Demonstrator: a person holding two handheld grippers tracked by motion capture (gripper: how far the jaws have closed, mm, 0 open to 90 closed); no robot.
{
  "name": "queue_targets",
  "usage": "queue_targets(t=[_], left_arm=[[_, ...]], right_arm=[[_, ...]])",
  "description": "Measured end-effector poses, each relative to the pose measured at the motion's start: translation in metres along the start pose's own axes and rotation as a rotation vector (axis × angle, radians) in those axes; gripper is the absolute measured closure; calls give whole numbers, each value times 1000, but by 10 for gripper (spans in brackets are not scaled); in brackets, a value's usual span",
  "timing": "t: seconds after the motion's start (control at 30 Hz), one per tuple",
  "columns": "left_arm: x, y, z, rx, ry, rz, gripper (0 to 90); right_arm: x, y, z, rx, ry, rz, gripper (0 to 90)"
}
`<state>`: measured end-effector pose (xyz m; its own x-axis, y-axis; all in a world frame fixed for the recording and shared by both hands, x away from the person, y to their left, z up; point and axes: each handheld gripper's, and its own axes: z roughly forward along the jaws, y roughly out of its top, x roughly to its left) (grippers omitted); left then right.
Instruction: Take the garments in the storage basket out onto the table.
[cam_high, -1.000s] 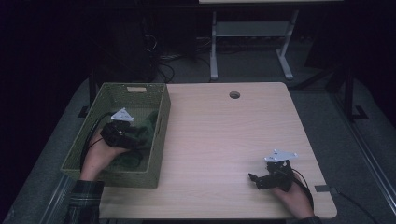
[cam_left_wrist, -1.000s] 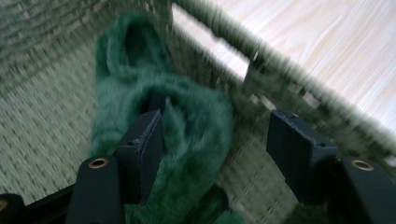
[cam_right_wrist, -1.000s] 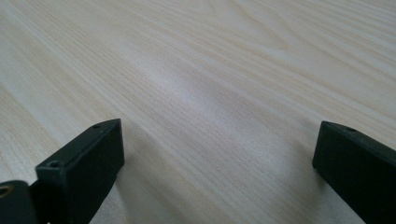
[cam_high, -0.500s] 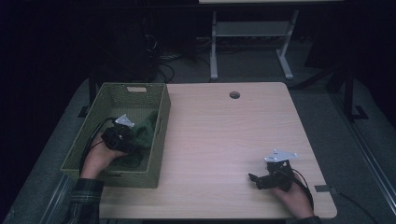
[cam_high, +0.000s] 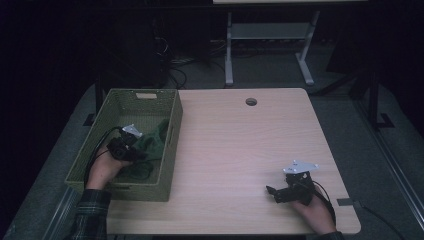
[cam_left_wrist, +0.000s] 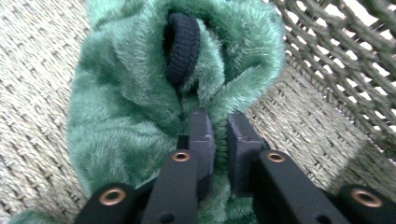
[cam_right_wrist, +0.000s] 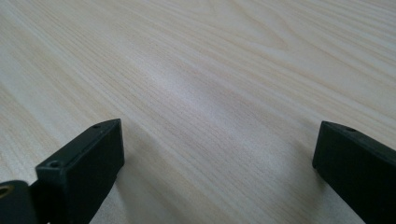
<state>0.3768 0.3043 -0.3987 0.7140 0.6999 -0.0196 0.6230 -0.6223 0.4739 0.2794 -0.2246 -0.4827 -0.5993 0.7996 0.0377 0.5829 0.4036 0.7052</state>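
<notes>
A fuzzy green garment with a dark ribbed cuff lies inside the green woven basket at the table's left. My left gripper is down in the basket, its jaws shut on a fold of the green garment. In the high view the left gripper sits at the basket's near half, held by a hand with a plaid sleeve. My right gripper rests on the wooden table near the front right. Its jaws stand wide open over bare wood, with nothing between them.
The basket's woven wall rises close on the right in the left gripper view. A round cable hole marks the table's far edge. A white-legged stand and cables on the floor lie beyond the table.
My left gripper has drawn back toward the basket's near side, pulling the green garment with it. The right gripper has stayed put.
</notes>
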Motion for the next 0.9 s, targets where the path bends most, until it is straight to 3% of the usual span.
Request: queue_targets(t=[0.1,0.23,0.9], left_arm=[[0,1,-6,-18,9,1,842],[1,4,-21,-77,24,-5,850],[2,20,-72,-183,24,-17,864]], right_arm=[[0,0,0,-2,0,-3,18],[0,0,0,0,0,-1,18],[0,0,0,-1,0,-2,19]])
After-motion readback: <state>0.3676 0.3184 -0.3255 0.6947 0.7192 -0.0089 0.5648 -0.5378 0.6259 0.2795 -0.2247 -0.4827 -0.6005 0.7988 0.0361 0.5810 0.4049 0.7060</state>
